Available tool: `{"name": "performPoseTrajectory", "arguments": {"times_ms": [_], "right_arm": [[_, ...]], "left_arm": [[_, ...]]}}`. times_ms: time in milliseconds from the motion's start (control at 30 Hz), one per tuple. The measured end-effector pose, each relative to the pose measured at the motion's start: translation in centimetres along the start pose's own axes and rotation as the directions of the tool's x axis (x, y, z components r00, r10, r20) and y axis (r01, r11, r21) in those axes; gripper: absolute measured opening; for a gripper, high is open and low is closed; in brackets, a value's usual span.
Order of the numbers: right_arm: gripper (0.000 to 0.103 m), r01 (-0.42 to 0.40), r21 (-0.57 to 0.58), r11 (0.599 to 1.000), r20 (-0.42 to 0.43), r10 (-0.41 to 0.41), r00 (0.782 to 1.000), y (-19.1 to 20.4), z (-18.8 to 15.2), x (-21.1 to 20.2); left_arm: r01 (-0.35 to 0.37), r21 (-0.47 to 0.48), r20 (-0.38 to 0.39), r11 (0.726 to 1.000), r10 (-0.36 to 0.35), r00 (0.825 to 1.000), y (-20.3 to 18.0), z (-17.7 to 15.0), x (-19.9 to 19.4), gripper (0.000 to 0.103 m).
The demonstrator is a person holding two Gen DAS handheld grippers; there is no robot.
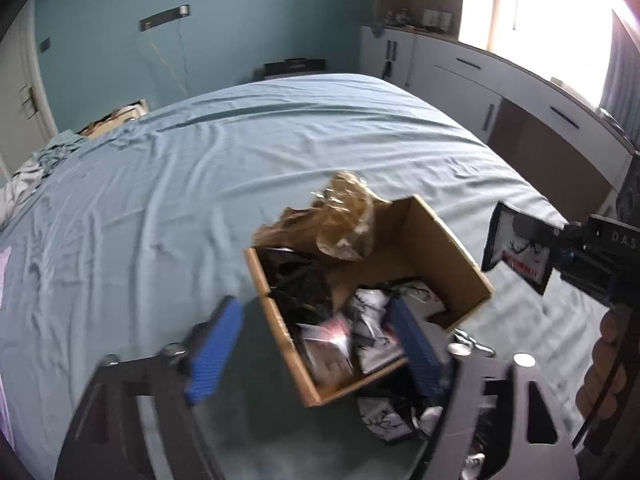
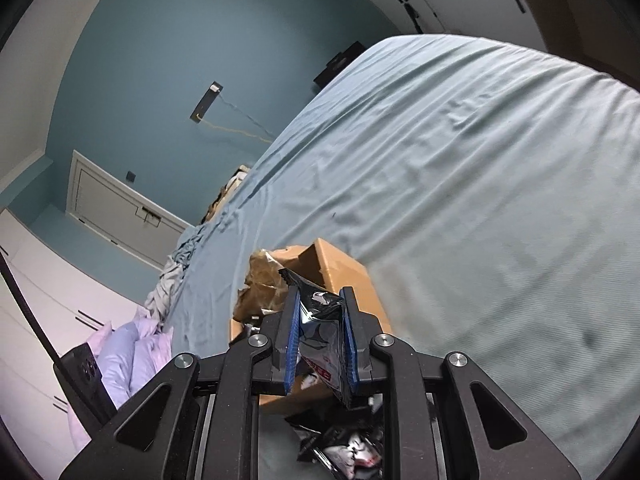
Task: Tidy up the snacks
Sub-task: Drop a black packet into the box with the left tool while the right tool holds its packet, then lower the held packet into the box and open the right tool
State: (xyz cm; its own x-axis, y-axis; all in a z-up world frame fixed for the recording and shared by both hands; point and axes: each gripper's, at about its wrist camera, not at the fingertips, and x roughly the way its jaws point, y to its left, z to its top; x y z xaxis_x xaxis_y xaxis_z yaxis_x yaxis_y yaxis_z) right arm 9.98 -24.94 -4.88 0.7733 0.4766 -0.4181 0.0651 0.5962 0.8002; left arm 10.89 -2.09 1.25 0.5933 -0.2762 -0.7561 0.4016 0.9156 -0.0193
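Observation:
An open cardboard box [image 1: 452,240] sits on the bed with several black, white and red snack packets [image 1: 372,320] inside and crumpled brown wrapping [image 1: 344,216] at its far end. My left gripper [image 1: 316,350] hovers open over the box's near corner, blue pads wide apart, nothing pressed between them. More packets [image 1: 384,416] lie on the sheet in front of the box. My right gripper [image 2: 320,294] is shut on a black snack packet [image 2: 320,328], just short of the box [image 2: 340,276]. In the left wrist view, the right gripper [image 1: 520,246] comes in from the right.
A blue-grey sheet [image 1: 200,184] covers the wide bed. White cabinets [image 1: 460,76] and a bright window stand beyond its right side. Rumpled bedding [image 2: 132,352] lies at the left edge. Loose packets [image 2: 344,448] lie below my right gripper. A hand [image 1: 604,364] grips the right handle.

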Motion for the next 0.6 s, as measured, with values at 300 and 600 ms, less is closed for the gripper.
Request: {"name": "performPoseTrajectory", "arguments": {"times_ms": [300, 600], "right_arm": [[0.018, -0.142, 0.002, 0.990, -0.113, 0.141, 0.984, 1.1, 0.0, 2.6], [0.064, -0.089, 0.009, 0.996, -0.082, 0.089, 0.993, 0.7, 0.5, -0.9]], "left_arm": [[-0.056, -0.080, -0.034, 0.995, 0.054, 0.998, 2.4, -0.3, 0.5, 0.082], [-0.077, -0.083, -0.102, 0.994, 0.069, 0.992, 2.8, -2.1, -1.8, 0.082]]}}
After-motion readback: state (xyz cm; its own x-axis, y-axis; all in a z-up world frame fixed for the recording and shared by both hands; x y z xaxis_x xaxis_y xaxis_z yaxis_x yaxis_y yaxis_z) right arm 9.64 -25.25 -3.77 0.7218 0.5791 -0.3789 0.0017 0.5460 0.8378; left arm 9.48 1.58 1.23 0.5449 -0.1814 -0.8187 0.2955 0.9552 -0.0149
